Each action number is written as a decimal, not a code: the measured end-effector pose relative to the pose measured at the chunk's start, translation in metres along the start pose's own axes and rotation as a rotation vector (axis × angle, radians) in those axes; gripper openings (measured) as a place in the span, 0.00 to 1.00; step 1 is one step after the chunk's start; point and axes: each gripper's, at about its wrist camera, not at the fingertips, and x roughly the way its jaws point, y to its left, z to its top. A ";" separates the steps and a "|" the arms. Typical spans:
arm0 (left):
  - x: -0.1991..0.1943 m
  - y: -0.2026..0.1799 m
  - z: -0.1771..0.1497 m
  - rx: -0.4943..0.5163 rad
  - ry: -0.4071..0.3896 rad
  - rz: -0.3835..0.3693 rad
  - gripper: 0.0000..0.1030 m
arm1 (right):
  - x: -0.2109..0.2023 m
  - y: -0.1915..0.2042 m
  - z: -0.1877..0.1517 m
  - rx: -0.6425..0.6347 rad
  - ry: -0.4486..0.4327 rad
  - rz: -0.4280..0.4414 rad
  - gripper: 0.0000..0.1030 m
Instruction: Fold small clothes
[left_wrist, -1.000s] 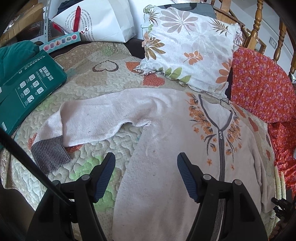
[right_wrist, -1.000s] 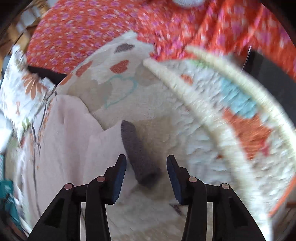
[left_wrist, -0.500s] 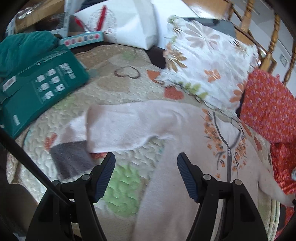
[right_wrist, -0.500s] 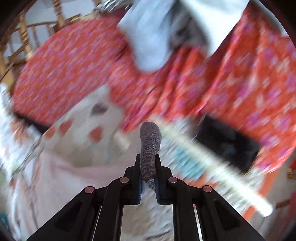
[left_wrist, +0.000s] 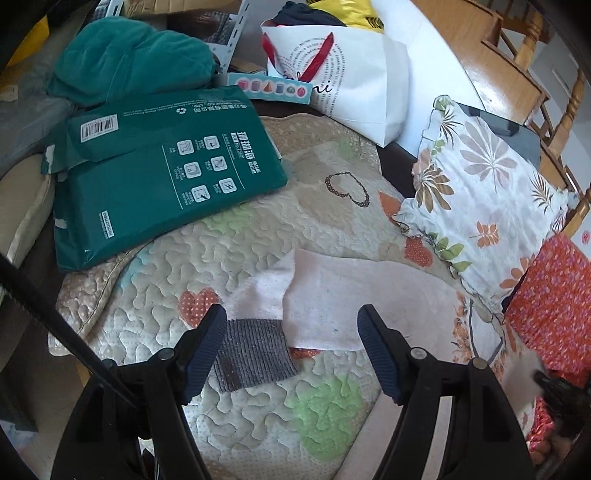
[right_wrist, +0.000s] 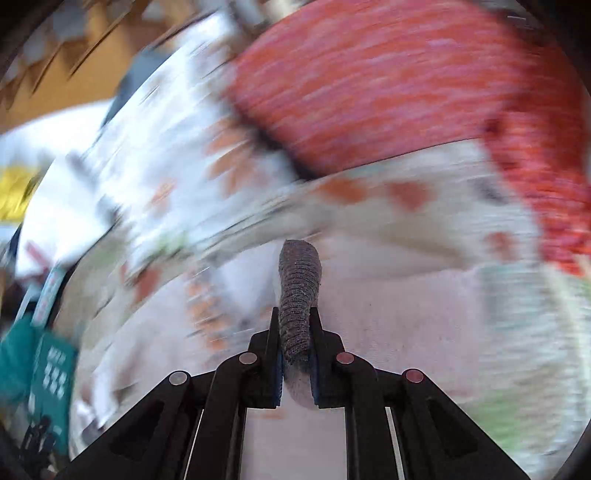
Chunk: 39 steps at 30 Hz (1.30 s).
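- The right wrist view is badly smeared by motion; only the right gripper (right_wrist: 295, 354) and the grey ribbed cuff (right_wrist: 298, 295) between its fingers are sharp. The fingers are pressed together on that cuff, which sticks up toward 12 o'clock past the tips. Behind it lies the pale pink garment (right_wrist: 388, 325), its edges lost in the blur.
- Also in that view, at 8 o'clock, a green package shows with white print too smeared to read, and red patterned fabric (right_wrist: 406, 85) fills the area from 12 to 2 o'clock.
- In the left wrist view the left gripper (left_wrist: 290, 345) hangs with its blue-padded fingers wide apart and holds nothing. Whether the tips touch the quilt (left_wrist: 258, 413) cannot be told.
- The other sleeve (left_wrist: 351, 306) lies flat between the fingers, folded back on itself, and its grey cuff (left_wrist: 255, 354) sits just beside the left finger. The garment's body runs out toward 3 o'clock, where it is cut off by the right finger and the frame; only a bit of orange flower print and grey trim shows.
- At 10 o'clock a green package (left_wrist: 159, 177) lies partly on the quilt's edge; a barcode, a recycling mark, white icons and Chinese characters are readable as shapes only.
- At 2 o'clock stands a leaf-print pillow (left_wrist: 480, 195).
- At 12 o'clock a white paper bag (left_wrist: 354, 92) has red handles and black lettering, half hidden behind a card of colored shapes.
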 end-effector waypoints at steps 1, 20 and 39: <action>0.000 0.003 0.001 -0.004 0.002 -0.001 0.70 | 0.018 0.021 -0.003 -0.031 0.021 0.017 0.12; 0.003 0.020 0.008 -0.078 0.014 0.003 0.70 | 0.108 0.143 -0.026 -0.214 0.146 0.180 0.39; 0.004 0.032 0.010 -0.137 0.019 0.021 0.72 | 0.090 0.040 -0.045 -0.204 0.069 -0.180 0.30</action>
